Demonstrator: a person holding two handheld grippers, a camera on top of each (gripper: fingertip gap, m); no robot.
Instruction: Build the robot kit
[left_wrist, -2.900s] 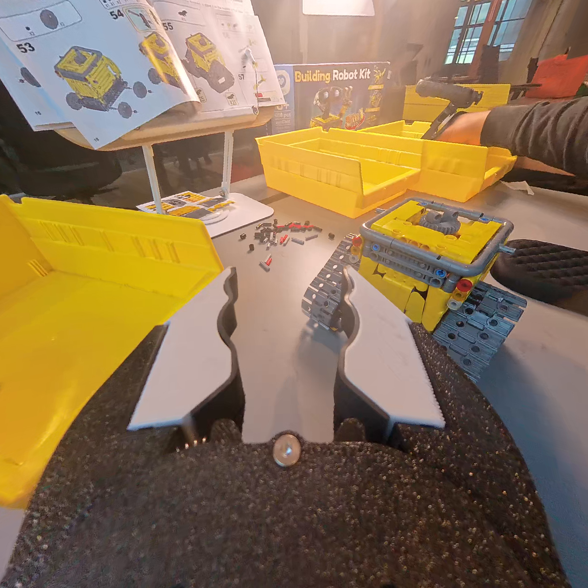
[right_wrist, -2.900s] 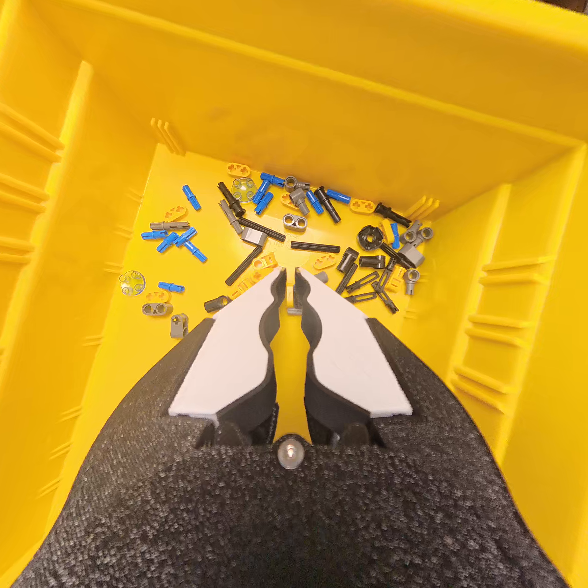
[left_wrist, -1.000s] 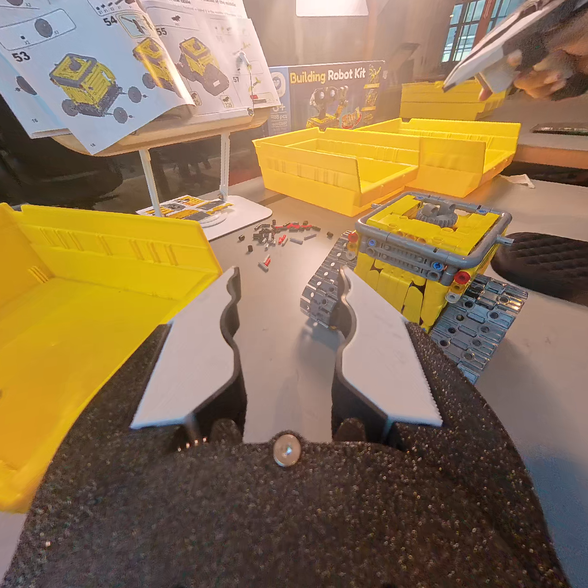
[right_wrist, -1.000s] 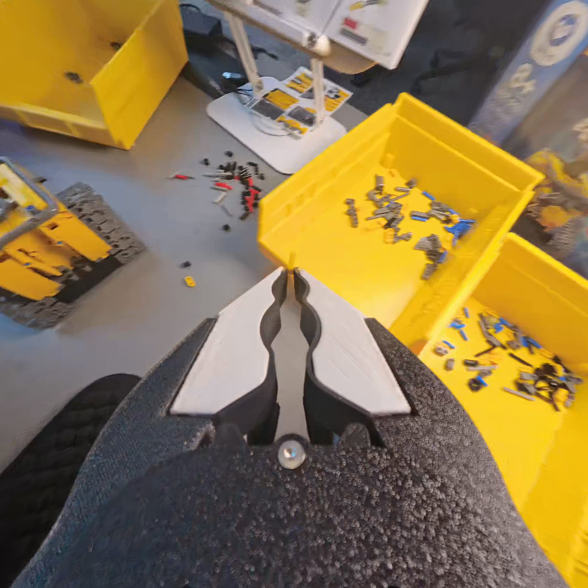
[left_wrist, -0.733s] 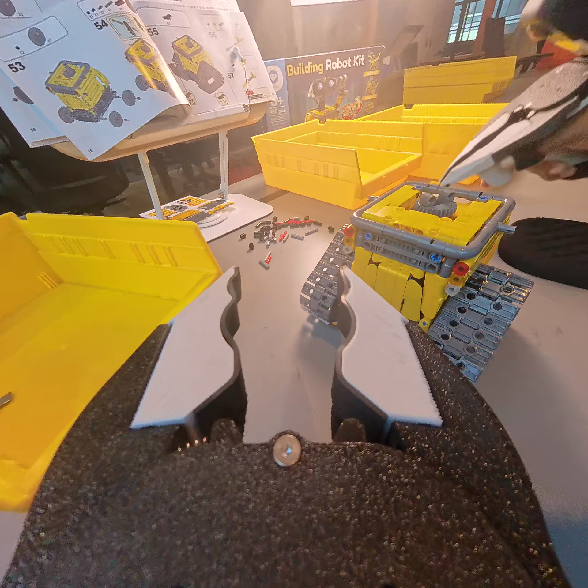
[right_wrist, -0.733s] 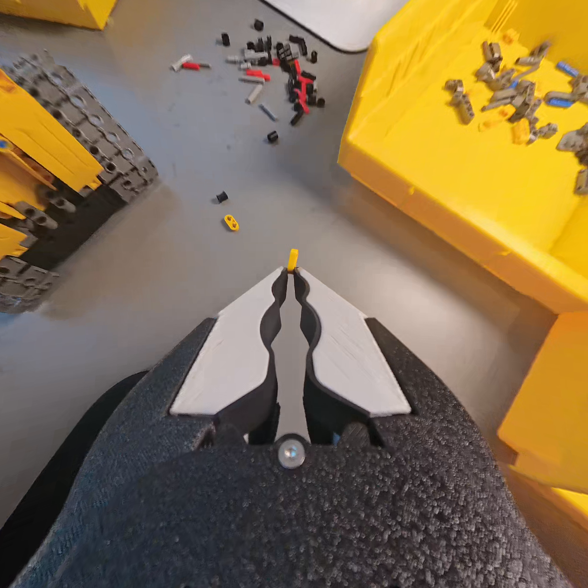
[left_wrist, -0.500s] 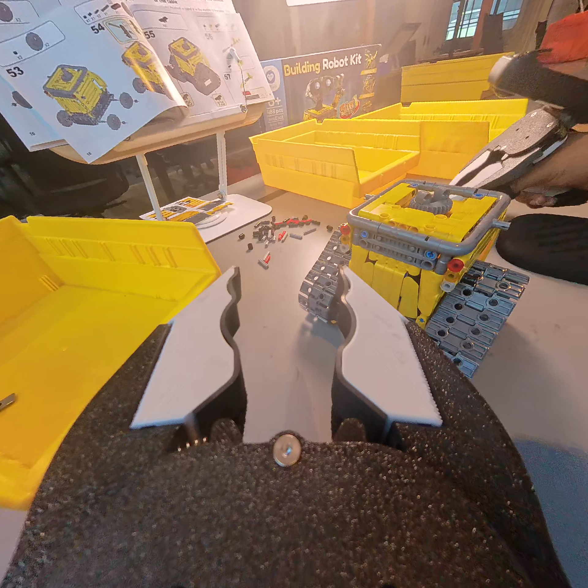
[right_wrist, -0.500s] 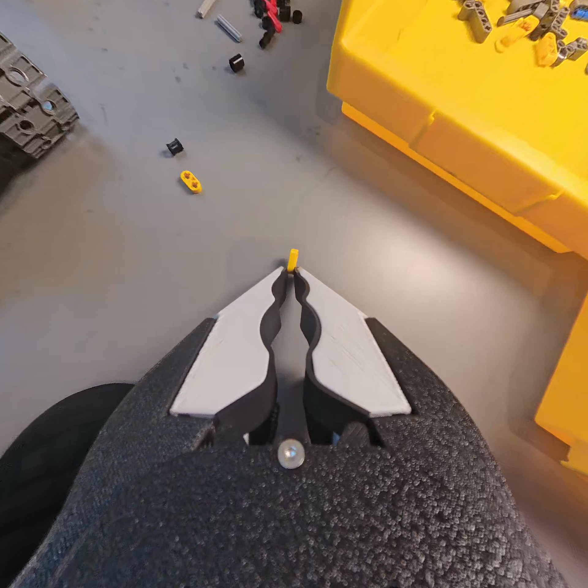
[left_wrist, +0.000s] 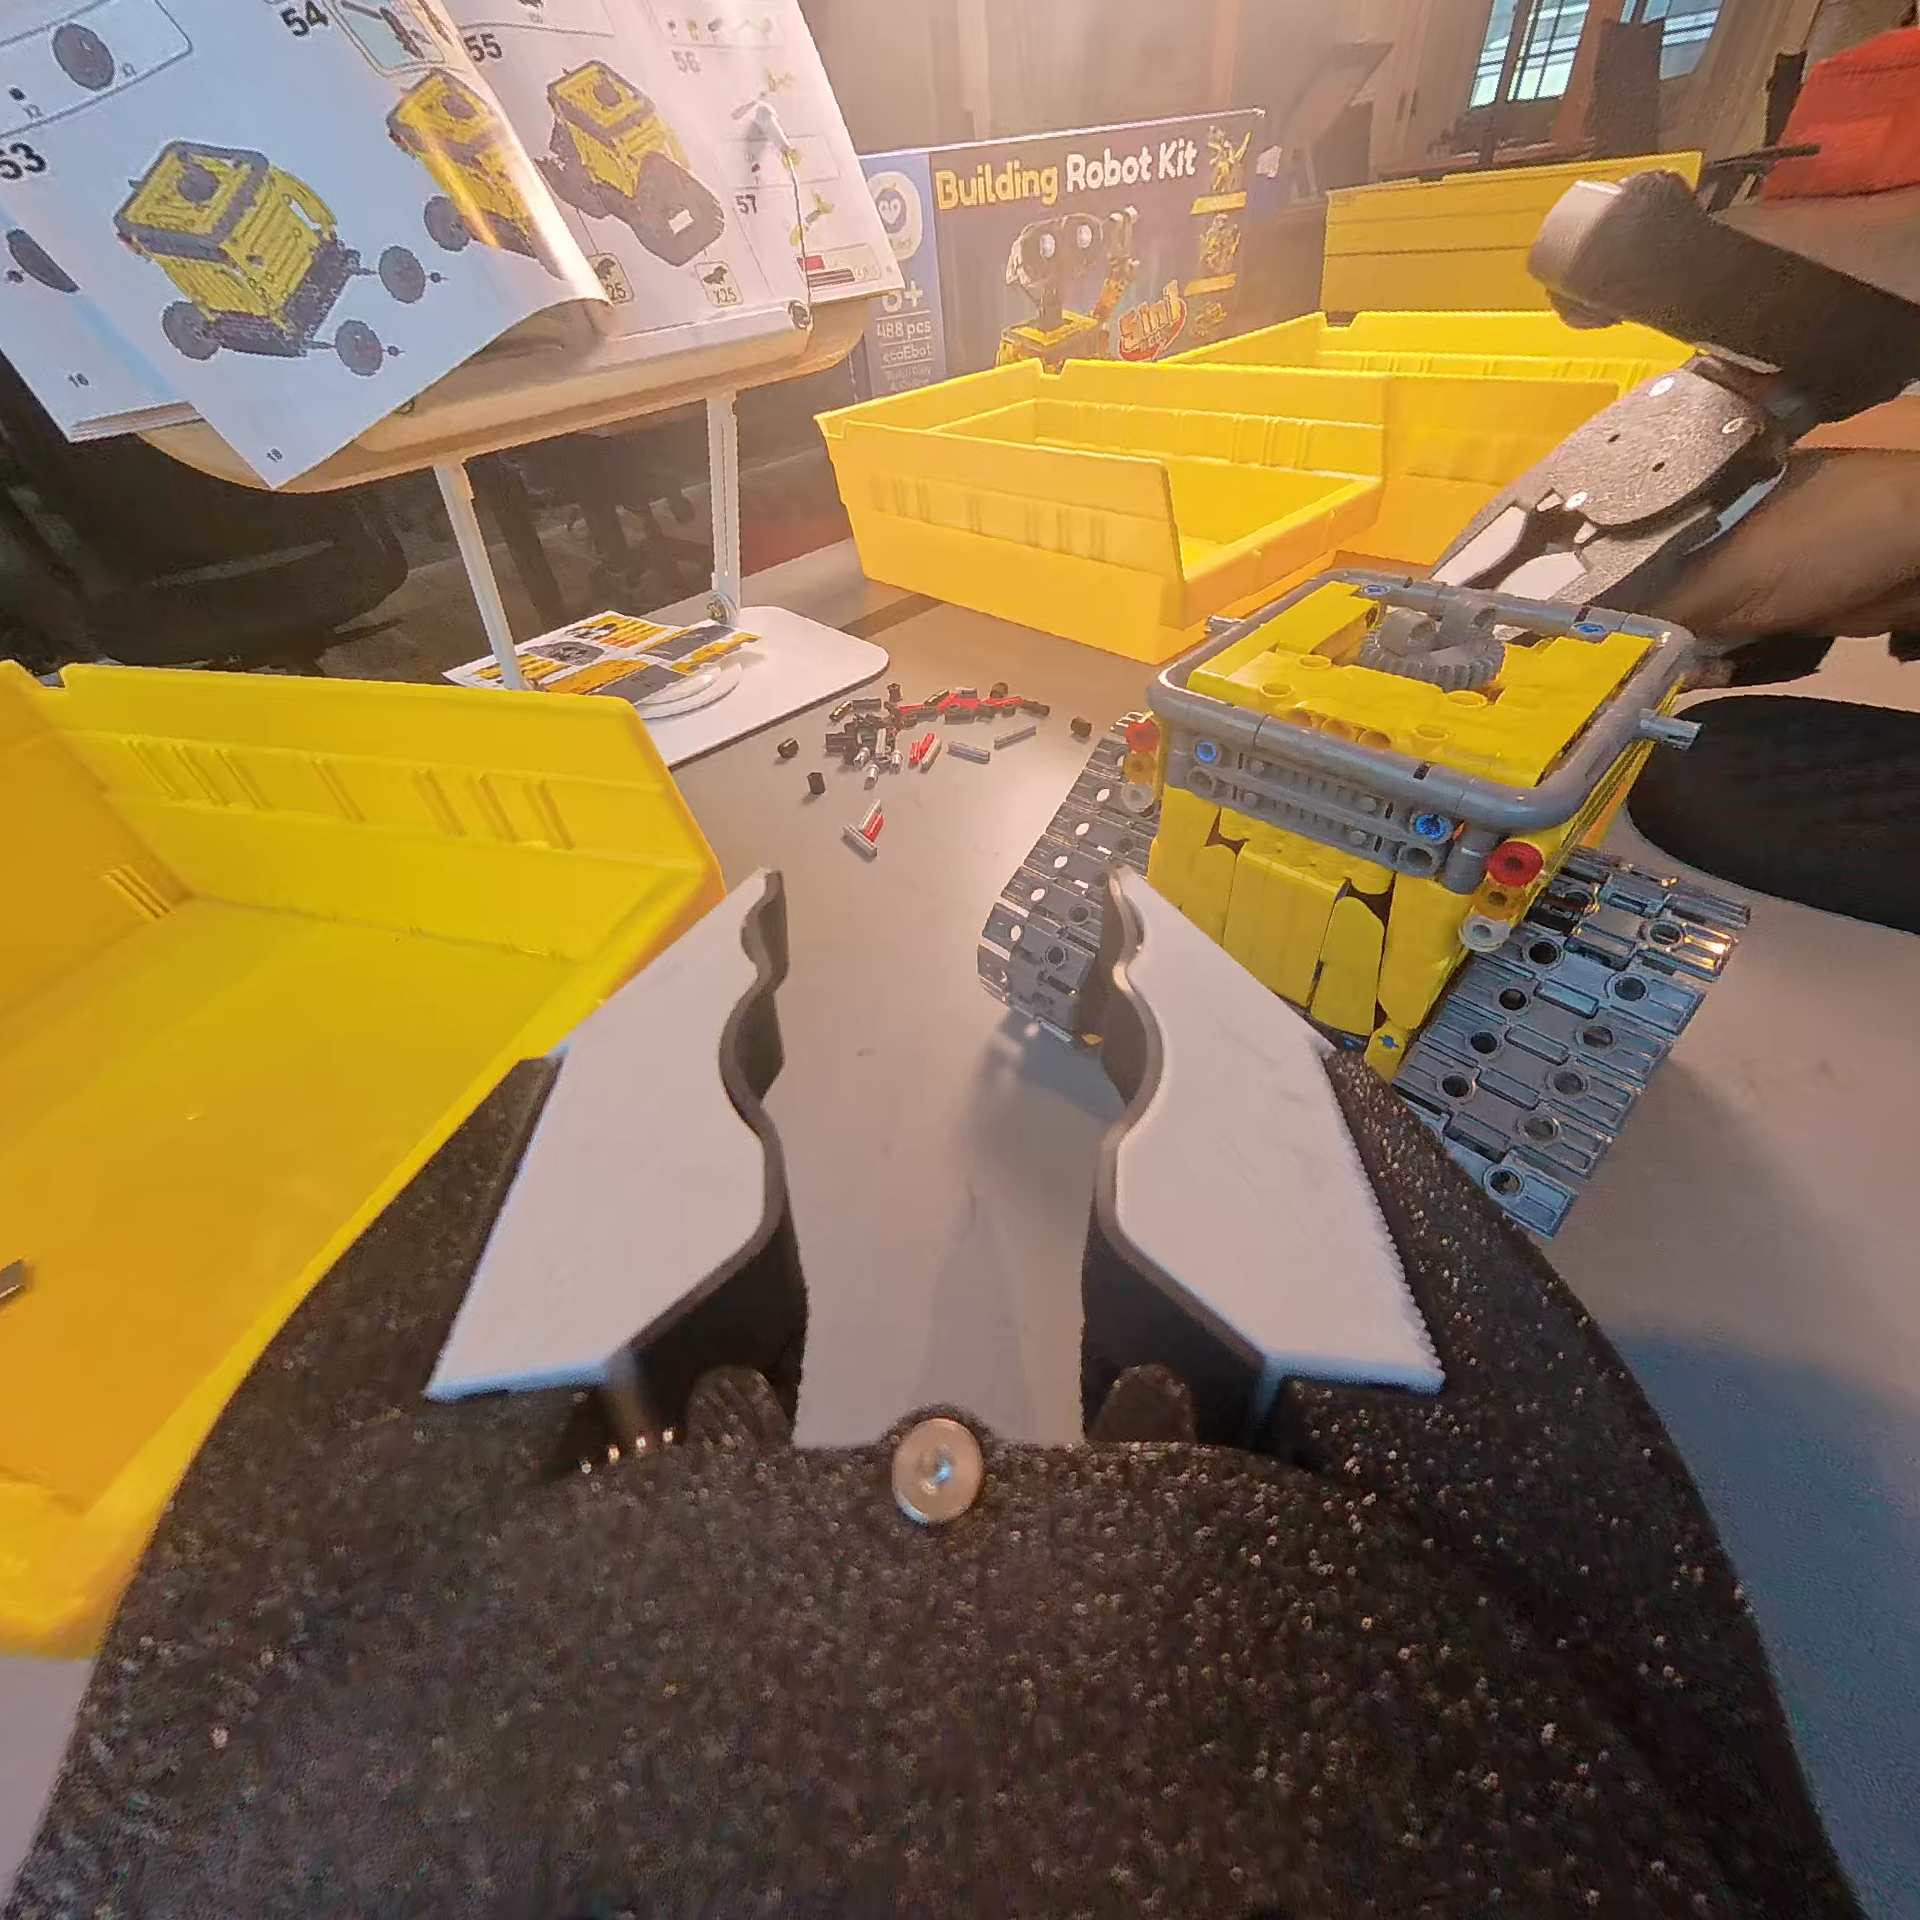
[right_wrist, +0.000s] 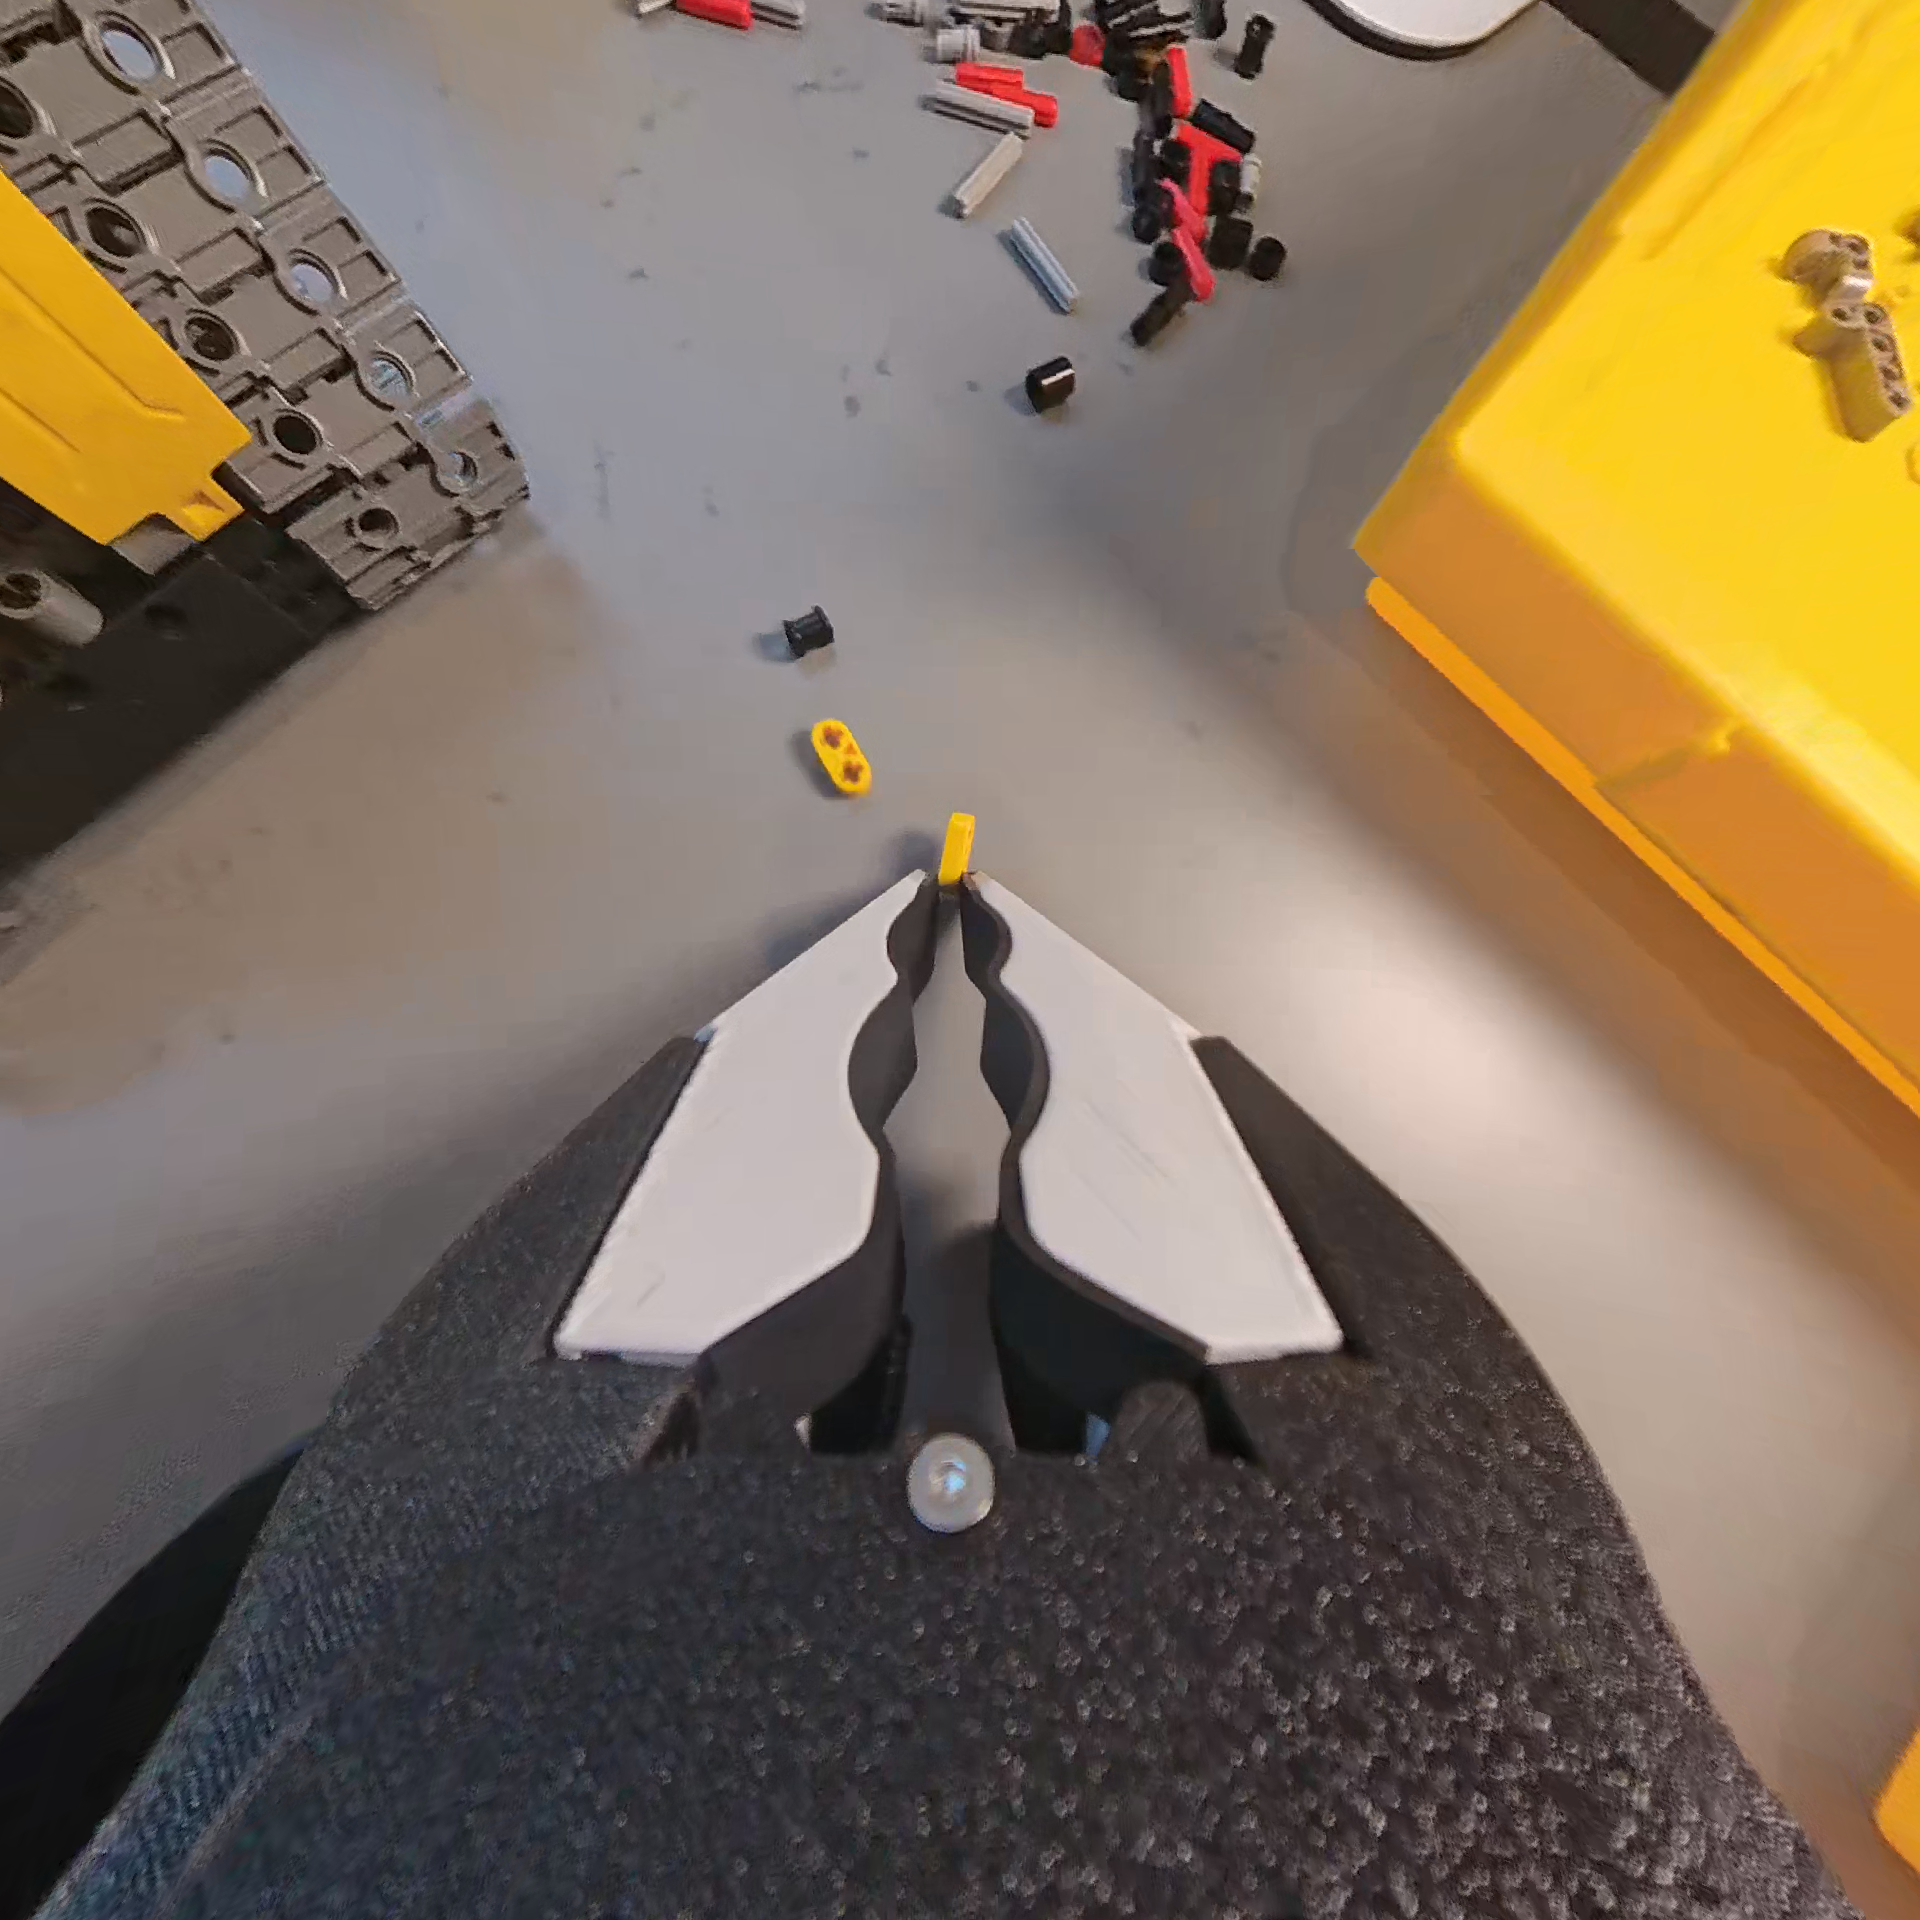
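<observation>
A: Yellow pin (right_wrist: 954, 850), where's it sit?

B: Pinched at the very tip of the right tongs (right_wrist: 948, 881), closed on it. Long axis runs straight on from the fingers, pointing to the top of the frame, w/ the free end clear of the grey worktop (right_wrist: 623, 935) — hard to say how high.

A: What's nearest?

B: Small yellow two-hole link (right_wrist: 842, 756) just above-left of the pin, black bush (right_wrist: 808, 632) beyond it. Tracked yellow model (right_wrist: 156, 395) upper left, yellow bin (right_wrist: 1662, 582) right.

A: Left tongs (left_wrist: 940, 914)?

B: Wide open, empty, low over the worktop; model's track (left_wrist: 1049, 935) at the right finger.
</observation>
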